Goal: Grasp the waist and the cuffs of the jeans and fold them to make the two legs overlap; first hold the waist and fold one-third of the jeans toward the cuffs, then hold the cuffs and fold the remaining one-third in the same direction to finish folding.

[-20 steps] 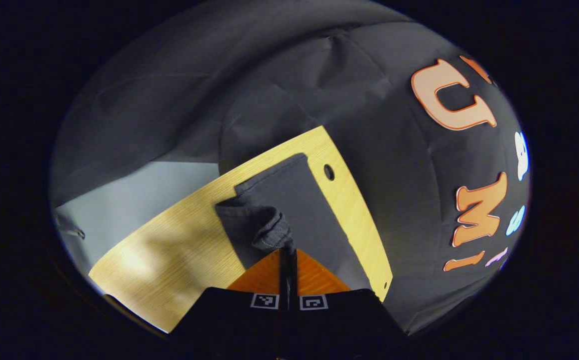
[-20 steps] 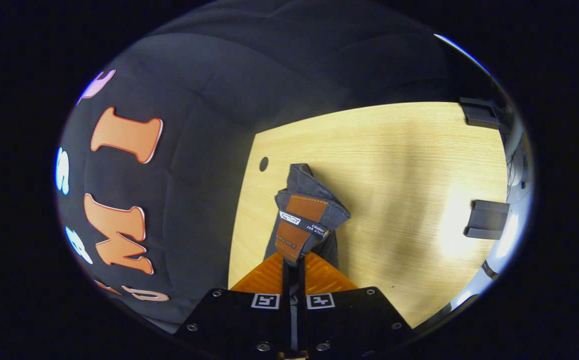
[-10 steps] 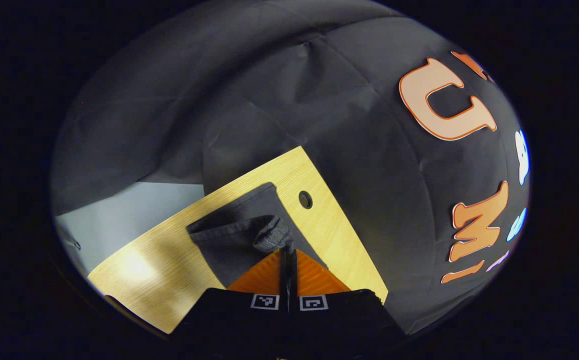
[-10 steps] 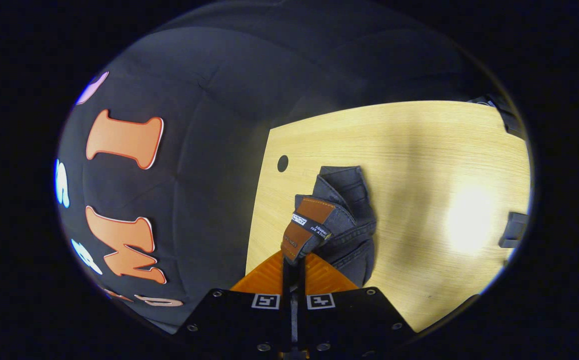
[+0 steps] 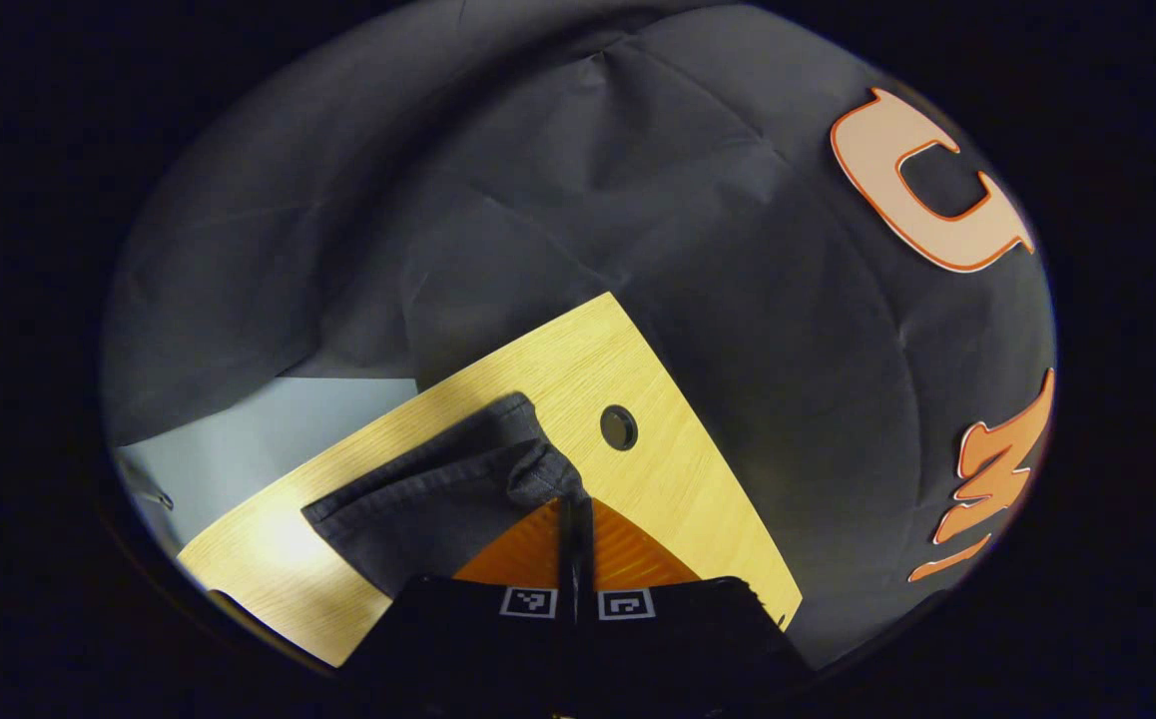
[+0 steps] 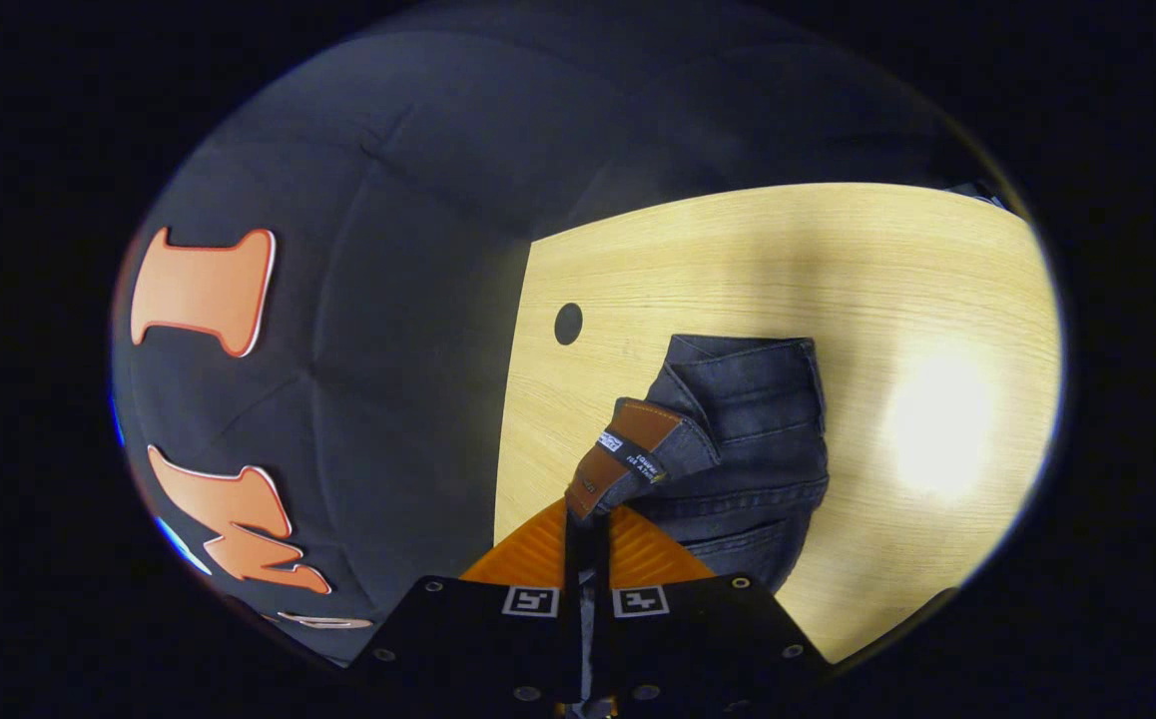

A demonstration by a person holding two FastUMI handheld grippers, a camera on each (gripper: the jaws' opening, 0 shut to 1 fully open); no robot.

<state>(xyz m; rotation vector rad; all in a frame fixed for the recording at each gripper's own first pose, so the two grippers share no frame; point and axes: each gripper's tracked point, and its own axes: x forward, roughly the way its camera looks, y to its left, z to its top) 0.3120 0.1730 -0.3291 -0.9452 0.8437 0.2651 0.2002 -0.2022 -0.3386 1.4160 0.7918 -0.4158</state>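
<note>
Over the wooden tabletop (image 6: 698, 260) we are lowering the jeans (image 6: 753, 439), now nearer the wood than a second ago; left claw (image 5: 575, 504) and right claw (image 6: 586, 519) are clamping waist fabric, finishing a fold.

Dark grey jeans (image 6: 758, 429) carry a tan-brown waist patch (image 6: 623, 454) with orange stitching; the bench (image 6: 738, 260) is pale yellow woodgrain.
</note>
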